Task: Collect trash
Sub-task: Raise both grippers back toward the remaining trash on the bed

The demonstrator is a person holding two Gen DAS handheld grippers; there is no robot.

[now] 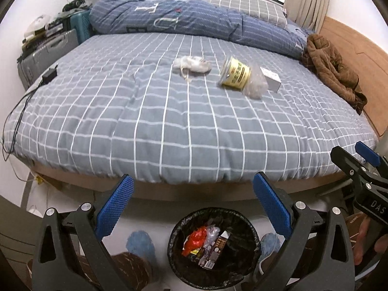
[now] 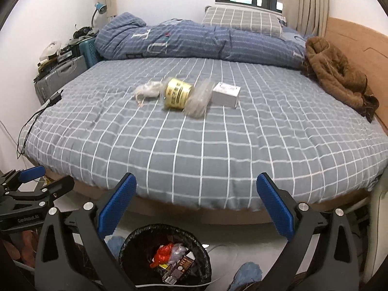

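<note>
On the grey checked bed [image 1: 169,126] [image 2: 206,145] lie a crumpled white tissue wad [image 1: 191,65] [image 2: 149,91], a clear plastic cup with a yellow label [image 1: 236,75] [image 2: 178,96] on its side, and a small white box [image 1: 271,78] [image 2: 226,93]. A black-lined trash bin [image 1: 213,247] [image 2: 165,257] with wrappers inside stands on the floor below both grippers. My left gripper [image 1: 192,189] is open and empty above the bin. My right gripper [image 2: 196,189] is open and empty, also at the bed's foot; it shows at the right edge of the left wrist view [image 1: 359,167].
A folded blue duvet [image 1: 194,19] and a pillow [image 1: 247,2] lie at the far side. A brown garment [image 1: 332,68] lies at the right edge. A black charger with cable [image 1: 48,75] lies at the left edge. Suitcases [image 1: 48,53] stand left of the bed.
</note>
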